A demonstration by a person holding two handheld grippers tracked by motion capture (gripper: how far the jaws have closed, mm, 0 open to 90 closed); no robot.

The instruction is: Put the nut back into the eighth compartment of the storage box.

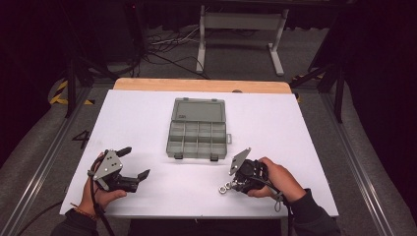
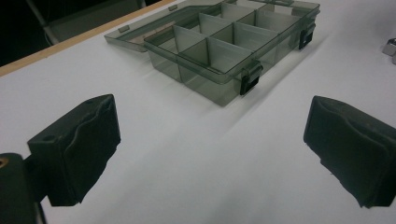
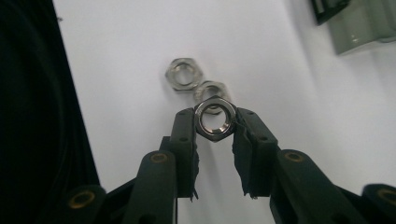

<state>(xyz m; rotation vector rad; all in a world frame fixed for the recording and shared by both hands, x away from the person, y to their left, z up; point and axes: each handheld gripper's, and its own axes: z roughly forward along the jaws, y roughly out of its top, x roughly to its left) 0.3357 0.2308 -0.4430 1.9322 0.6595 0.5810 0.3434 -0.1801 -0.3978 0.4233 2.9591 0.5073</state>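
A grey see-through compartment box [image 1: 197,129] lies open in the middle of the white table, its lid folded back; its compartments [image 2: 219,44] look empty. My right gripper [image 3: 215,122] is shut on a silver hex nut [image 3: 215,119], held just above the table near the front right [image 1: 227,187]. Two more hex nuts [image 3: 185,73] lie on the table just beyond it, one partly hidden behind the held nut. My left gripper [image 1: 134,163] stands open at the front left, its pads [image 2: 77,144] wide apart with nothing between them, pointing toward the box.
The white table top [image 1: 137,118] has a wooden strip [image 1: 201,85] along its far edge. Beyond it stand a white frame [image 1: 241,29] and cables on the floor. Black latches [image 2: 250,79] are on the box's front wall.
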